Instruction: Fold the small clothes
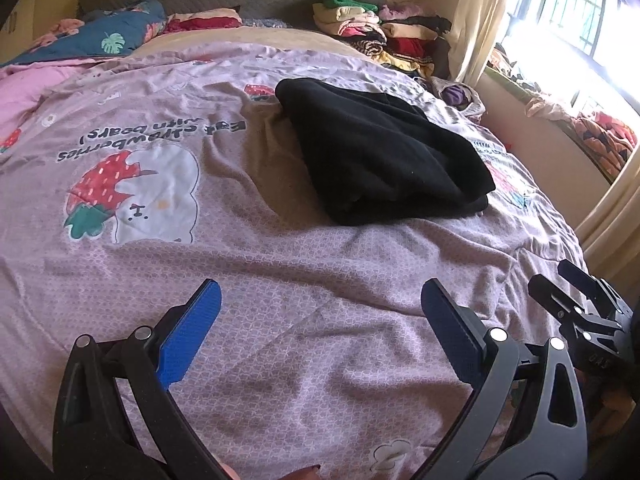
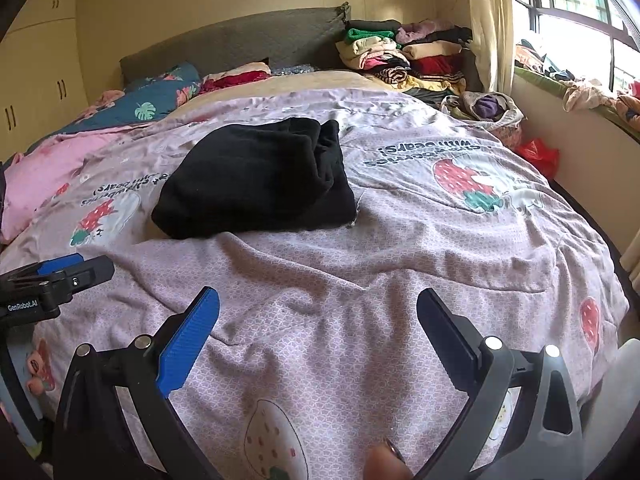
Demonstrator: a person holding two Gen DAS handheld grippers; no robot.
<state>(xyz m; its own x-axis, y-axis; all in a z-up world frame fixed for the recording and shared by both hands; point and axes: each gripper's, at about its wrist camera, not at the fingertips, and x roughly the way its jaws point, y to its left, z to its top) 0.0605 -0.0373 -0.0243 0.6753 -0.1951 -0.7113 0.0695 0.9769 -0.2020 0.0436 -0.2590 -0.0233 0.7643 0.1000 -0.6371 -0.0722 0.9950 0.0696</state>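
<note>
Left wrist view: the left gripper (image 1: 320, 328) hangs over the lilac strawberry-print bedspread (image 1: 280, 280) at the bottom of the frame, its blue-padded fingers spread wide with nothing between them. The folded black garment (image 1: 384, 152) lies on the bedspread at centre-right, well apart from the fingers. In the right wrist view the right gripper (image 2: 318, 340) is likewise released and empty — the garment (image 2: 256, 184) sits upper-centre. A stack of folded clothes (image 2: 404, 56) rests beside the headboard (image 2: 240, 44).
</note>
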